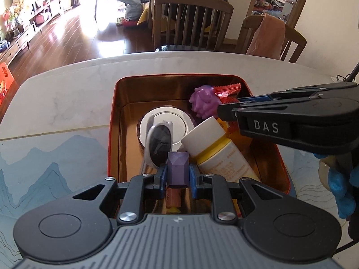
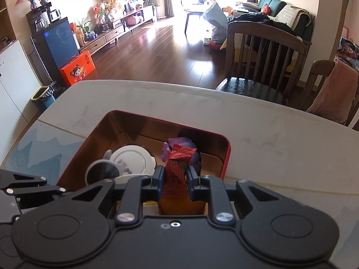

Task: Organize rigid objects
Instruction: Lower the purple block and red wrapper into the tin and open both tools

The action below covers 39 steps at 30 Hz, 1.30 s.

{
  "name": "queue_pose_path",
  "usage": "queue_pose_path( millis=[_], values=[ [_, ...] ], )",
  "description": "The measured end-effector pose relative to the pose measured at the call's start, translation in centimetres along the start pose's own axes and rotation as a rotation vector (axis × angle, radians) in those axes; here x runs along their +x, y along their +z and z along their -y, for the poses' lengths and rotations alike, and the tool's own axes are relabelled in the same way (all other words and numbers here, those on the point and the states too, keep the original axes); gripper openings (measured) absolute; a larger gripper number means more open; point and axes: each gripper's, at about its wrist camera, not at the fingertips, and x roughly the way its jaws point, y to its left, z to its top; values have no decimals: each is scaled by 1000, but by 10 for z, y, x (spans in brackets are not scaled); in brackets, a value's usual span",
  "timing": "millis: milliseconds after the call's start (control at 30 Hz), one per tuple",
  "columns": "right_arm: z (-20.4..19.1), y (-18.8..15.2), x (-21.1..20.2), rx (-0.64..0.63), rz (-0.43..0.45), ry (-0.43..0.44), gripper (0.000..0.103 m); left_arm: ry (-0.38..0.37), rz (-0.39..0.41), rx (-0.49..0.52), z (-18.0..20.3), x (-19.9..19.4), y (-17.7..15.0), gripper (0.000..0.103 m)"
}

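Rigid objects are gathering in the red tin (image 1: pixel 113 121) on the counter (image 1: pixel 67 94): the left gripper (image 1: pixel 178 172) is pinching a purple block (image 1: pixel 178 168) between its fingers (image 1: pixel 162 176) over the tin's near end, while the right gripper (image 2: pixel 173 179) is gripping a red packet (image 2: pixel 177 168) above the tin's far corner, beside a purple toy (image 1: pixel 203 102). Judging by this, placing is under way; each next needs lowering into a free gap before letting go.

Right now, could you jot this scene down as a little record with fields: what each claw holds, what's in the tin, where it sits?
container: red tin, open, gold inside
location: on the table
left gripper: shut on purple block, over the tin's near end
right gripper: shut on red packet, over the tin
in the tin: white bottle lying tilted, round white lid, purple toy, oval grey gadget
beyond the table: two wooden chairs
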Motion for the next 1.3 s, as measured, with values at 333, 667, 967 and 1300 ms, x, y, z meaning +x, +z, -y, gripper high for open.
queue_pose_path(
  millis=[333, 667, 967, 1300],
  values=[
    [1, 2, -2, 1, -1, -5, 26, 3, -50, -28, -5, 13, -3, 21],
    [3, -3, -18, 30, 10, 2, 36, -22, -54, -53, -10, 6, -7, 21],
    [-5, -6, -45, 38, 29, -11, 43, -48, -2, -33, -4, -23, -10, 28],
    [-24, -13, -89, 27, 73, -10, 57, -61, 62, -11, -3, -62, -20, 31]
  ],
)
